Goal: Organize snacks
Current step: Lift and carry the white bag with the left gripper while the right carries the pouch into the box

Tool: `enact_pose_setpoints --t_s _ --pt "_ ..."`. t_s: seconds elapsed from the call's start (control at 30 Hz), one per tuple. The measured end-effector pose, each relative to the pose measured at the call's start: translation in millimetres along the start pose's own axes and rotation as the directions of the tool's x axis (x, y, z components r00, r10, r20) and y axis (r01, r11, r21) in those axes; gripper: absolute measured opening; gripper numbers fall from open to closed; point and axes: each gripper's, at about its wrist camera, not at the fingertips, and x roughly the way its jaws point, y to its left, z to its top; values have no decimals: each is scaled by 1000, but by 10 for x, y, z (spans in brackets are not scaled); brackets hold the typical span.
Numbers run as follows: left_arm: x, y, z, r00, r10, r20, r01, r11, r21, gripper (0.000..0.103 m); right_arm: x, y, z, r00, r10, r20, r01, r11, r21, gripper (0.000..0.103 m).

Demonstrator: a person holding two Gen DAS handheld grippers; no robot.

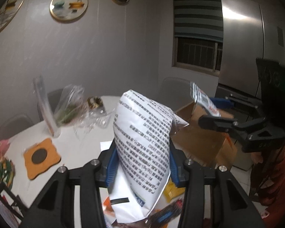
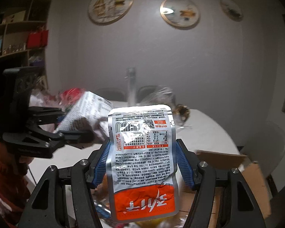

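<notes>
A white desk (image 1: pixel 79 148) carries an open cardboard box (image 1: pixel 203 138) and an orange coaster (image 1: pixel 40 158). Above the desk, the left tongs (image 1: pixel 142 163) grip a white snack bag (image 1: pixel 144 142) covered in print, while the right tongs (image 2: pixel 143 163) clamp a silver-and-orange snack pouch (image 2: pixel 142 163) upright.

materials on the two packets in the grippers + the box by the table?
Silver packet in the right gripper: looks like metallised foil laminate, glossy, with glare and crinkles and a flat sealed edge. White bag in the left gripper: likely printed plastic film, matte to semi-gloss, creasing softly; could be paper-faced. Box: brown corrugated cardboard by the look, matte, open flaps.
</notes>
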Motion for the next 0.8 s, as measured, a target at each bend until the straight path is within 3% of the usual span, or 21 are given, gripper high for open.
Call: enact_pose_setpoints --t_s 0.13,0.33,0.63,0.8 --pt "173 -284 233 999 -51 8 51 998 34 43 -193 -362 -92 998 -69 7 69 997 38 62" --pt "600 -793 480 990 -141 -28 143 986 87 43 -347 -823 -308 994 -109 -17 110 986 122 62" --pt "1259 -1351 631 970 -199 -139 215 970 114 43 -66 -1281 -612 988 -107 -108 125 976 178 62" --pt "1554 -1497 584 960 -187 -207 215 968 125 43 125 -1388 -664 987 -96 -126 118 977 180 62"
